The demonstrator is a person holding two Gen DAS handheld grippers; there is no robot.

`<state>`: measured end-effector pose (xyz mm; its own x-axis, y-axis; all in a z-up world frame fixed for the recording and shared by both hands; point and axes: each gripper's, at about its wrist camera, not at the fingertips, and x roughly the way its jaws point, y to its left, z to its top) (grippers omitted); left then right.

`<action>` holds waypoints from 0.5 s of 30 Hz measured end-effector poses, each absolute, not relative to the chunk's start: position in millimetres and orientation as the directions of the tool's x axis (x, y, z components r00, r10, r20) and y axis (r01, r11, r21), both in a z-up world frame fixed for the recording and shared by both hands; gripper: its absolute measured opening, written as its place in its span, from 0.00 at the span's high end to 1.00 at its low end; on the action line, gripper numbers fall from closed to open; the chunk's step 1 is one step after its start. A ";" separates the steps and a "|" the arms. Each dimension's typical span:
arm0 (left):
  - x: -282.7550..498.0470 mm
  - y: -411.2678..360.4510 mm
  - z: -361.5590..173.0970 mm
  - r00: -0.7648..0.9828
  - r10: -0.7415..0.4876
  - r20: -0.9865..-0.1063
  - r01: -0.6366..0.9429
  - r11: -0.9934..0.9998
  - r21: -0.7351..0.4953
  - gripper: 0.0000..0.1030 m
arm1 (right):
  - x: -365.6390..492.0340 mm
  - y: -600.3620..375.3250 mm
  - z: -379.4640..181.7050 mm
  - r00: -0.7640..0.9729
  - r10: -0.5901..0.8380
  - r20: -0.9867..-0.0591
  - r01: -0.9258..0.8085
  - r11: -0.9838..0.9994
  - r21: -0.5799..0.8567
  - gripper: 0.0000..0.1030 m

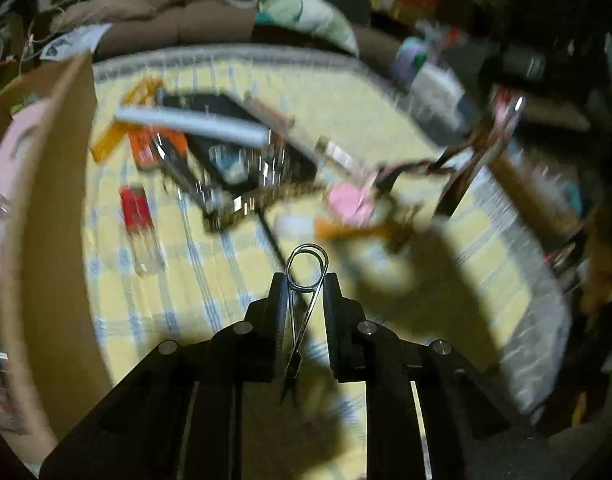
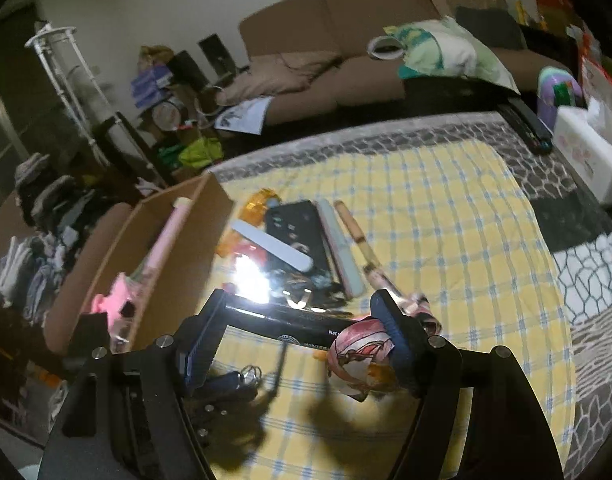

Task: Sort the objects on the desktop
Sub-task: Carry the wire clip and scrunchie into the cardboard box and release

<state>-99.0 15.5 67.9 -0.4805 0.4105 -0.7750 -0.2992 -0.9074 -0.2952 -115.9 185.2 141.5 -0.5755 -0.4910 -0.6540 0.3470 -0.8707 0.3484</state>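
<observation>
My left gripper (image 1: 306,280) is shut on small metal scissors (image 1: 301,304), held above the yellow checked cloth (image 1: 233,280); the view is blurred. My right gripper (image 2: 301,300) is shut on a long black tube (image 2: 293,320) with white print, held crosswise above the cloth. A pink figure keychain (image 2: 360,354) hangs beside its right finger. A pile of desktop objects lies further on: a black phone (image 2: 297,236), a white nail file (image 2: 269,246), orange items (image 2: 259,204) and a red lighter (image 1: 135,206). An open cardboard box (image 2: 173,248) stands at the left.
The box holds pink items (image 2: 117,304). A tissue box (image 2: 586,148) and a remote (image 2: 526,122) lie at the table's far right. A brown sofa (image 2: 326,56) with a cushion stands behind. A key bunch (image 2: 233,380) lies below my right gripper.
</observation>
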 end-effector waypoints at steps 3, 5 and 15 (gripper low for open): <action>-95.0 -3.3 105.1 -0.533 0.458 -0.712 -0.300 -0.889 -0.347 0.84 | -107.5 174.5 159.3 -0.581 -0.519 -0.628 0.386 -0.854 0.348 0.27; -93.3 -23.9 130.3 -0.577 0.472 -0.667 -0.290 -0.881 -0.372 0.84 | -102.1 163.2 174.6 -0.584 -0.545 -0.602 0.417 -0.837 0.354 0.27; -79.1 -168.4 183.9 -0.724 0.425 -0.543 -0.129 -0.857 -0.499 0.84 | -87.7 72.7 229.6 -0.490 -0.703 -0.515 0.579 -0.704 0.411 0.27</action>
<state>-79.1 -168.4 183.9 -0.7244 0.4250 -0.5427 -0.1291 -0.8570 -0.4988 -87.7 72.7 229.6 -0.4899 -0.7032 -0.5153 0.5789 -0.7044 0.4107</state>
